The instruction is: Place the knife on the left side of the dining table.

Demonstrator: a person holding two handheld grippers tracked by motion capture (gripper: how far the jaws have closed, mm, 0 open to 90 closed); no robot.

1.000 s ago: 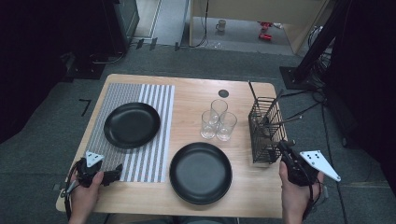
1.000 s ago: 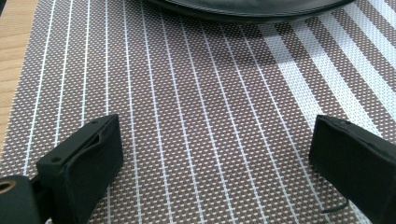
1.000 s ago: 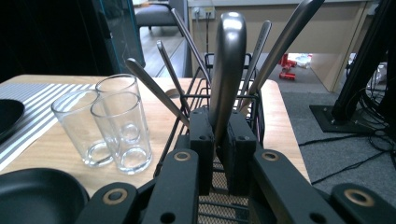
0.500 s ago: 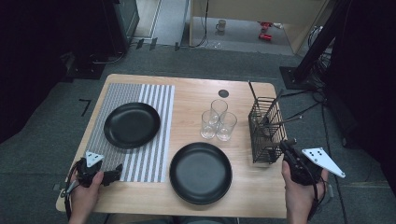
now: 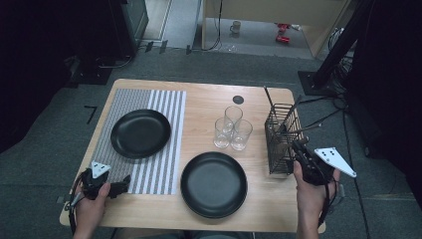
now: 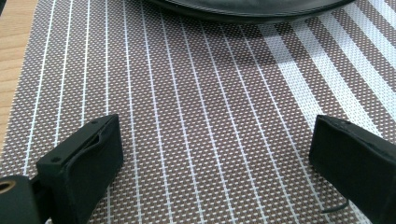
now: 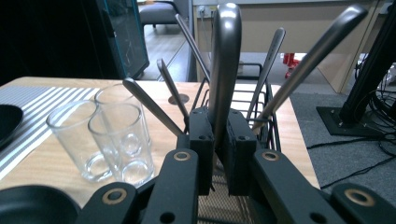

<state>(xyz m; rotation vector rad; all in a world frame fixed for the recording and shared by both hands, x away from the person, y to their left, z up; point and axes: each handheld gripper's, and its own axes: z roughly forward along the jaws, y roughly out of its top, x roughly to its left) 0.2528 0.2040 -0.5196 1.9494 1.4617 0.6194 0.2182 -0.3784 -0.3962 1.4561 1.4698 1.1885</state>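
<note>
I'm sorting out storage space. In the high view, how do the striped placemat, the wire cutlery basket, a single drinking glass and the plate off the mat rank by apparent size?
1. Striped placemat
2. Plate off the mat
3. Wire cutlery basket
4. Single drinking glass

All four differ clearly, and none lies much nearer the camera.

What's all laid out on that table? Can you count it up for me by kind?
Black plates: 2
Clear glasses: 3
Striped placemat: 1
Wire cutlery basket: 1
Cutlery handles in the basket: 6
Total: 13
</note>
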